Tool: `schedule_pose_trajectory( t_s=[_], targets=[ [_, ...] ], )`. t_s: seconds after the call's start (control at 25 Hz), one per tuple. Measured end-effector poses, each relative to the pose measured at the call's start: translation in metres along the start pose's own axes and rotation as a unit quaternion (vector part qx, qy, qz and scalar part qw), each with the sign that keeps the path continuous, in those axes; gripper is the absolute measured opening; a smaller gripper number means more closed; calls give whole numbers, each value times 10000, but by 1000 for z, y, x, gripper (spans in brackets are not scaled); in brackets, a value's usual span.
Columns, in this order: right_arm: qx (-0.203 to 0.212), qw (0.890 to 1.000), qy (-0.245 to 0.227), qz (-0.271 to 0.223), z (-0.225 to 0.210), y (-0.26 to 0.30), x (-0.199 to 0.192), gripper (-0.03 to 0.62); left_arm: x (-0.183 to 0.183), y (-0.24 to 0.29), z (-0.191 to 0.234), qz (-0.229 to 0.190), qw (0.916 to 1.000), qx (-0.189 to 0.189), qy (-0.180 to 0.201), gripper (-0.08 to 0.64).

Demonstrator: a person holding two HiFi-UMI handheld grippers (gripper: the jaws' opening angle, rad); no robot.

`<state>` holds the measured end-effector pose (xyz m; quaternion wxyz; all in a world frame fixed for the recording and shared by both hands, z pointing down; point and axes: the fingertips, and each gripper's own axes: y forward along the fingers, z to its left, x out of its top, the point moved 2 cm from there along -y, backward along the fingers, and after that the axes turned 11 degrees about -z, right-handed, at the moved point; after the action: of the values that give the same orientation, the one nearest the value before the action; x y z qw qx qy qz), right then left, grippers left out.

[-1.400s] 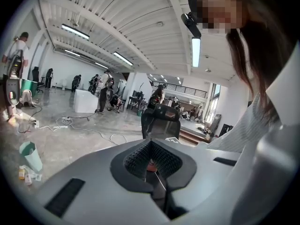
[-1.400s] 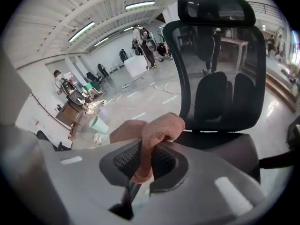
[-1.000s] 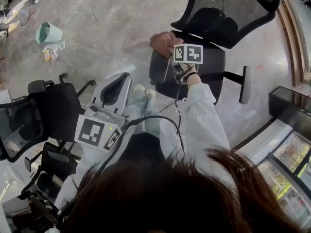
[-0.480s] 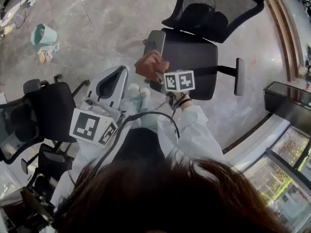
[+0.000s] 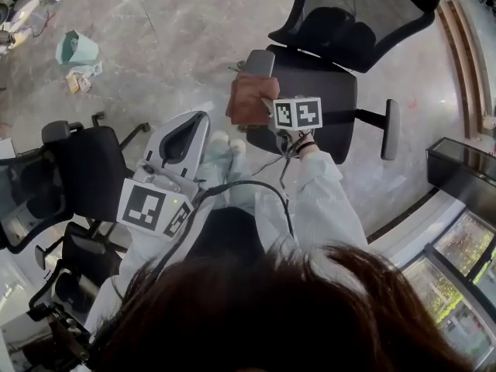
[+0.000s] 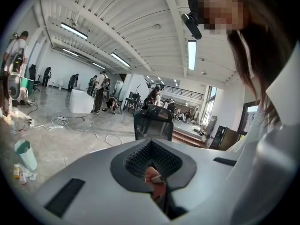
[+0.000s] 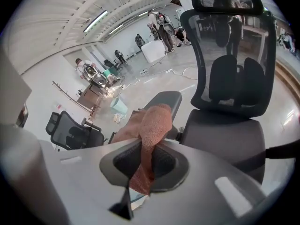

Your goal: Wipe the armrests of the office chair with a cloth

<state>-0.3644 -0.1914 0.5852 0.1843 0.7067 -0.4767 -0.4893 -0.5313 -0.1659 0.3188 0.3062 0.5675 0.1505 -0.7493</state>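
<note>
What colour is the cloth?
Pinkish brown. The cloth shows best in the right gripper view.

The head view looks steeply down from above onto the left gripper [image 5: 183, 139] and the right gripper [image 5: 260, 103]. The left gripper view faces roughly level, far out ahead of its jaws. The right gripper view sits close behind the cloth [image 7: 150, 125], with the office chair [image 7: 225, 135] just ahead. The head view shares both.
</note>
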Motion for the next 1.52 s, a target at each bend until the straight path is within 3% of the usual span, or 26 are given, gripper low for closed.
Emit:
schedule_pose_trajectory(
  t_s=[0.2, 0.36, 0.48, 0.68, 1.04, 1.24, 1.36, 1.52],
  targets=[
    [-395, 9991, 26, -172, -36, 30, 51, 33, -2, -7, 17, 58, 9997, 249, -1, 3],
    [-613, 9937, 800, -494, -66, 44, 85, 32, -1, -14, 29, 78, 9990, 429, 0, 3],
    [-699, 9906, 1067, -489, -75, 47, 88, 33, 0, -16, 35, 87, 9988, 481, -4, 3],
    [-523, 9955, 747, -240, -53, 36, 62, 32, 1, -14, 34, 51, 9993, 360, 29, 3],
    [101, 9981, 595, 99, 8, -16, -39, 32, 5, -7, 7, -29, 9999, -98, 114, 3],
    [198, 9990, 313, 265, 30, -40, -80, 32, 2, -4, -10, 21, 9994, -345, 100, 3],
    [201, 9991, 198, 325, 28, -41, -86, 32, -2, 0, -15, 70, 9992, -386, 84, 3],
    [235, 9995, 59, 203, 18, -35, -59, 32, -5, 3, -11, 137, 9994, -312, 51, 3]
  ],
)
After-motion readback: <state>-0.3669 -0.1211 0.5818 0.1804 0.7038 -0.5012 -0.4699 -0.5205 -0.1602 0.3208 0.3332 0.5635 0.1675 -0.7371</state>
